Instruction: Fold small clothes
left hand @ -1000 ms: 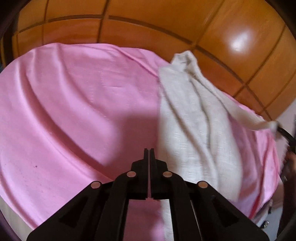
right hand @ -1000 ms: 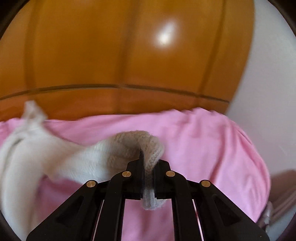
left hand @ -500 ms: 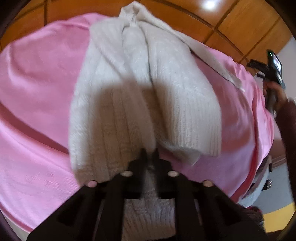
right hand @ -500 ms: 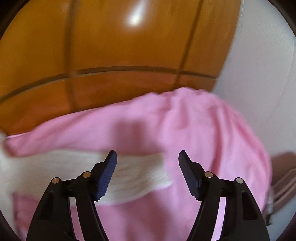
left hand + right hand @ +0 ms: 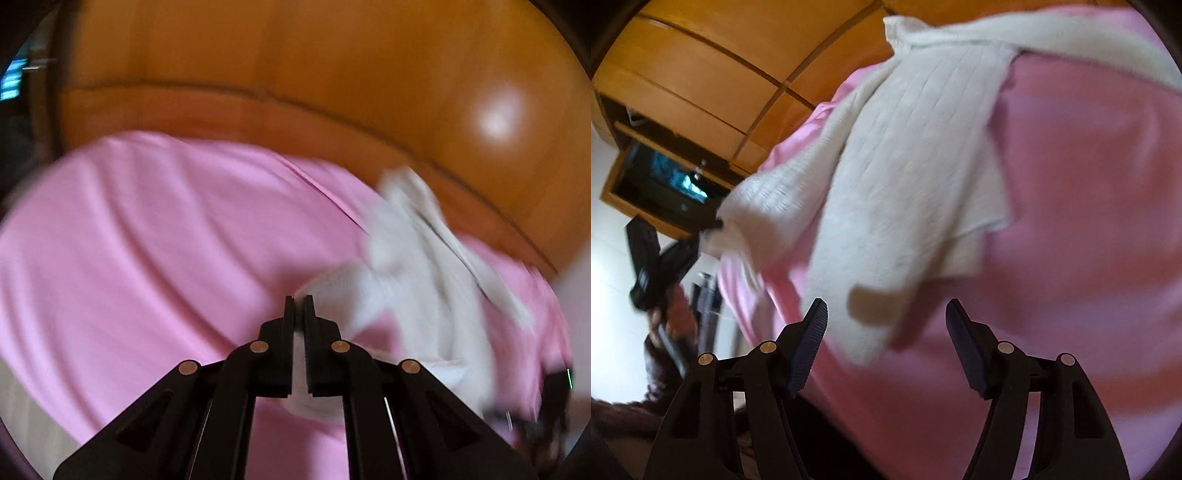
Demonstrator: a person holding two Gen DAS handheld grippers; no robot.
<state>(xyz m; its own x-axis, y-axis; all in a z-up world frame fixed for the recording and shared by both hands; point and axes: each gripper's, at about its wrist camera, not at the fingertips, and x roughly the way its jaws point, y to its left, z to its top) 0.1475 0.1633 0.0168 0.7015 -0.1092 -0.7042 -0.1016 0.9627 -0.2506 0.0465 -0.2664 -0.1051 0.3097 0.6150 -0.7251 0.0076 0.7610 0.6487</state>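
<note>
A cream knitted sweater (image 5: 908, 162) lies on a pink sheet (image 5: 1086, 229); it also shows in the left wrist view (image 5: 428, 280), blurred. My left gripper (image 5: 299, 301) is shut on an edge of the sweater, with knit showing between and below the jaws, and it lifts that edge off the pink sheet (image 5: 147, 251). In the right wrist view the left gripper (image 5: 661, 266) appears at far left, pinching the sweater's corner. My right gripper (image 5: 886, 314) is open and empty, just above the sweater's near hem.
A polished wooden headboard (image 5: 295, 74) runs along the far side of the bed. A wooden cabinet with a dark opening (image 5: 665, 184) stands at left in the right wrist view. A white wall (image 5: 605, 258) is beyond it.
My right gripper has let go of the sweater and swung over to face it, jaws open. My left gripper has pulled the sweater's edge leftward and up; both views are motion-blurred.
</note>
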